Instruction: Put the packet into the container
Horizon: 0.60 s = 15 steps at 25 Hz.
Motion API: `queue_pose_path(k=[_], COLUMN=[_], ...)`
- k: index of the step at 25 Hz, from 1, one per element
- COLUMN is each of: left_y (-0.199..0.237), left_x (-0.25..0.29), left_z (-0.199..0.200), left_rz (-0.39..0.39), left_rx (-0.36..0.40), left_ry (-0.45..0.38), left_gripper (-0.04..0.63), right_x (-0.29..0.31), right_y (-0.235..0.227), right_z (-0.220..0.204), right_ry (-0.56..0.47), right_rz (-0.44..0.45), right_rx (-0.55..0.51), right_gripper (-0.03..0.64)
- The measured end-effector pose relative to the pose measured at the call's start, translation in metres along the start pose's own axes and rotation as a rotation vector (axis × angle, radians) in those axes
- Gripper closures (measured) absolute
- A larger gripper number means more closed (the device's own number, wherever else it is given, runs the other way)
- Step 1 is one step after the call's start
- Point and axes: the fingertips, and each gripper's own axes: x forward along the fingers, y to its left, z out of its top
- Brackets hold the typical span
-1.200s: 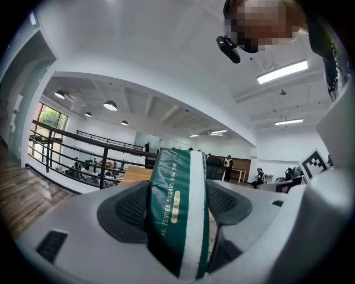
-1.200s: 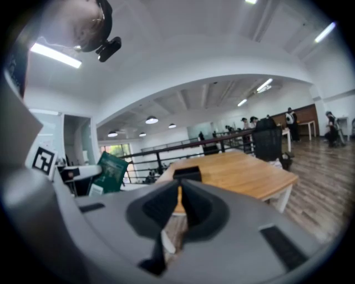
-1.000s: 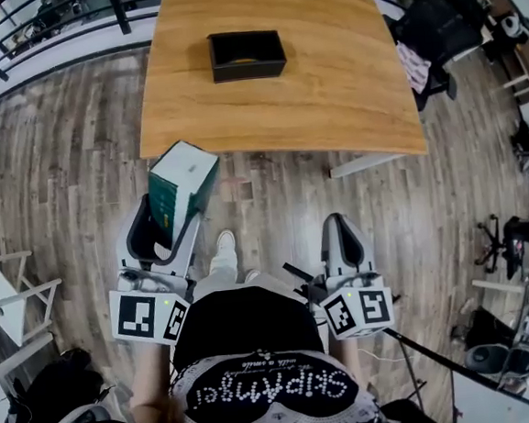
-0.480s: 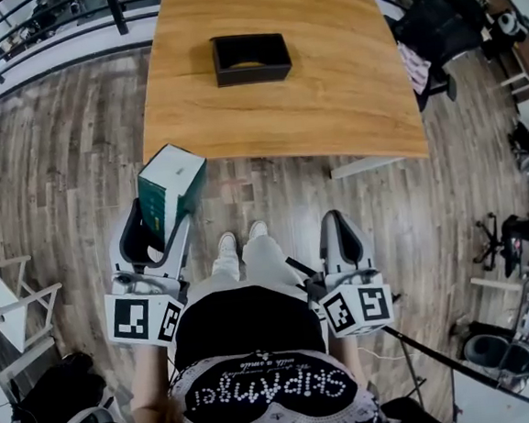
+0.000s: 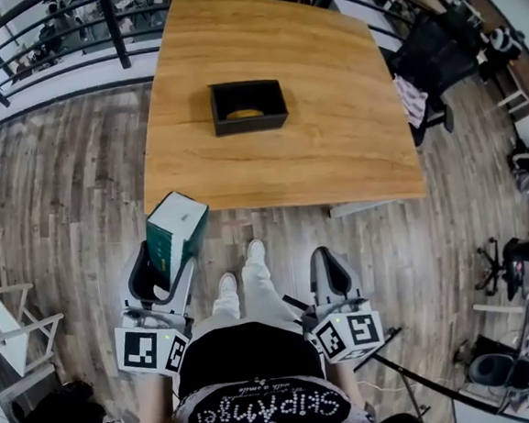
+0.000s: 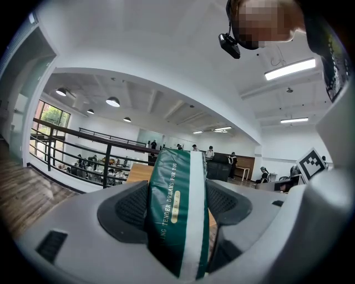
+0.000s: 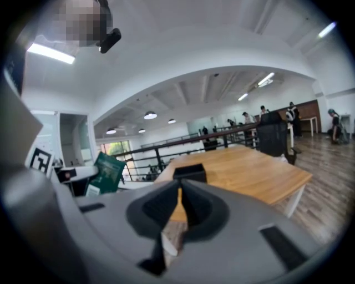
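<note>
Packet (image 5: 176, 235) dark green, white stripe; container (image 5: 248, 106) black; table (image 5: 351, 143) warm wood-grain.

Head cam's up high, looking steeply down at the table (image 5: 332, 145) ahead. Gripper cams ride low, facing far; head and right ones share the container (image 5: 250, 124).

Wooden table (image 5: 332, 145) on plank floor (image 5: 52, 206), black railing (image 5: 116, 30) beyond its far-left corner, dark chair (image 5: 434, 48) at its right edge, white rack (image 5: 5, 321) lower left.

Black lettered top (image 5: 263, 407), white shoes (image 5: 256, 250), grey grippers (image 5: 161, 254) (image 5: 329, 255)
</note>
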Motion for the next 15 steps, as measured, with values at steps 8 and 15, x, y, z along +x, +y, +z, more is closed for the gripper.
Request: queue_pose_path(k=[8, 15], left_y=[-0.008, -0.017], left_x=[0.061, 0.11], left_z=[0.016, 0.033], left_rz=[0.009, 0.039], left_rx=[0.015, 0.009], left_ry=[-0.022, -0.062], left_gripper=[0.245, 0.245], right_x=[0.047, 0.092], right_y=[-0.034, -0.064], right_z=[0.024, 0.054], right_ry=[-0.001, -0.007], right_rz=[0.024, 0.062], right_rx=[0.002, -0.02], right_gripper=[0.575, 0.577])
